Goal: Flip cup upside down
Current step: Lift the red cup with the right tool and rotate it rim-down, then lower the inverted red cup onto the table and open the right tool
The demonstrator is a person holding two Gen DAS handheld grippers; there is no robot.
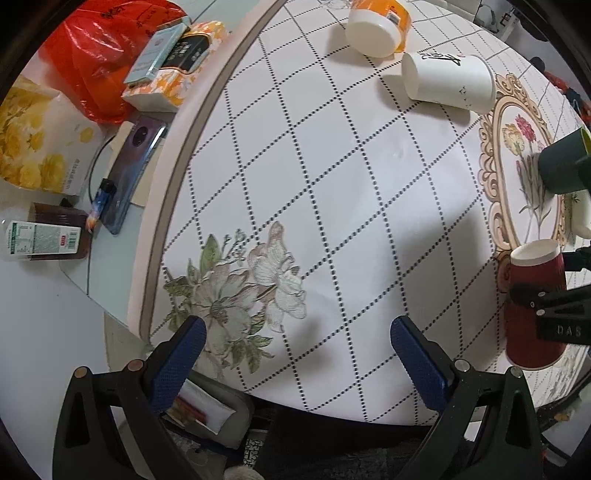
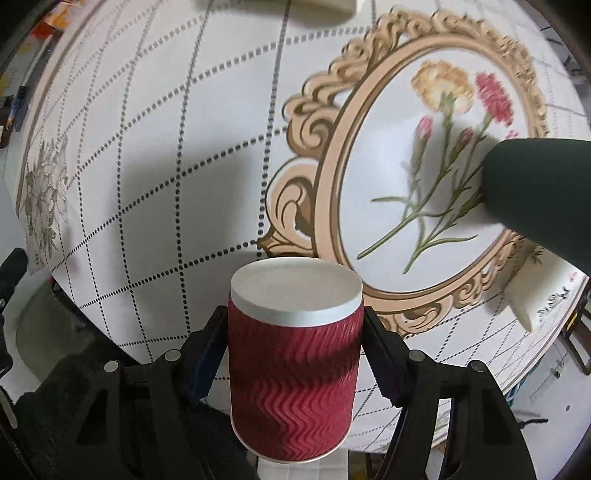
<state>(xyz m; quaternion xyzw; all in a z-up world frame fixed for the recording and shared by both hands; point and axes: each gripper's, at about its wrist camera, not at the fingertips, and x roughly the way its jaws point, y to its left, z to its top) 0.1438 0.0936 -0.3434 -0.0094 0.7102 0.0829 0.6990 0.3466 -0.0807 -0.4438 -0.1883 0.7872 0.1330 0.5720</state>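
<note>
A red ribbed paper cup (image 2: 293,373) is clamped between the fingers of my right gripper (image 2: 293,332), held above the table near its front edge. Its white flat base faces away from the camera. The same cup (image 1: 535,306) shows at the right edge of the left wrist view, with the right gripper's black frame across it. My left gripper (image 1: 297,338) is open and empty, its blue-padded fingers (image 1: 181,354) spread over the flower-patterned tablecloth (image 1: 332,184).
A white cup (image 1: 448,81) and an orange-and-white cup (image 1: 380,26) lie on their sides at the far side. A dark green cup (image 2: 543,192) lies at the right. A phone (image 1: 136,170), boxes and a red bag (image 1: 99,55) sit beyond the cloth's left edge.
</note>
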